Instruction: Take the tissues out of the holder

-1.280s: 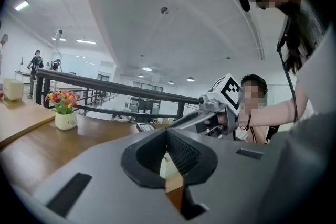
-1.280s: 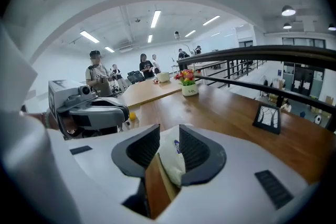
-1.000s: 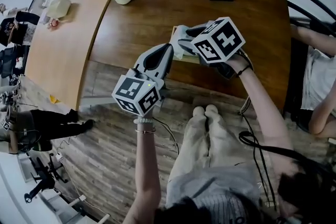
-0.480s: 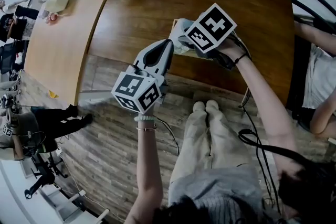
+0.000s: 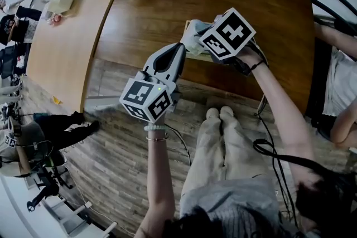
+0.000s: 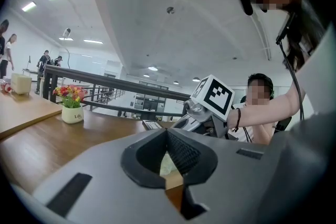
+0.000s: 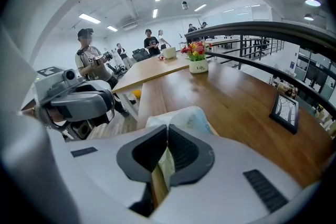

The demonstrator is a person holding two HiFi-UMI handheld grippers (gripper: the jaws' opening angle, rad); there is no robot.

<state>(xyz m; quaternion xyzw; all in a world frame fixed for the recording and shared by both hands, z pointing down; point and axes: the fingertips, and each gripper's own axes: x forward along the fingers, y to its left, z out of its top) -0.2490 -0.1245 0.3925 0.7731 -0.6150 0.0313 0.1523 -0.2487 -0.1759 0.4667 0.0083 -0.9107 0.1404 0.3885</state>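
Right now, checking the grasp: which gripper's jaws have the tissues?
The right gripper, whose jaws have just closed on the pale tissues; the left gripper pinches the wooden holder instead.

Round white flower pot [image 6: 72,113], at the far left of the brown wooden table [image 6: 31,149]: short dark lettering, apparently "Life", too small to confirm. White cube [image 5: 146,98] off the table's near edge and second white cube [image 5: 227,34] over it: black square markers, no letters.

Right gripper [image 5: 202,35] closing, seemingly on tissues [image 5: 191,42]; left gripper [image 5: 180,52] at holder [image 5: 186,28]
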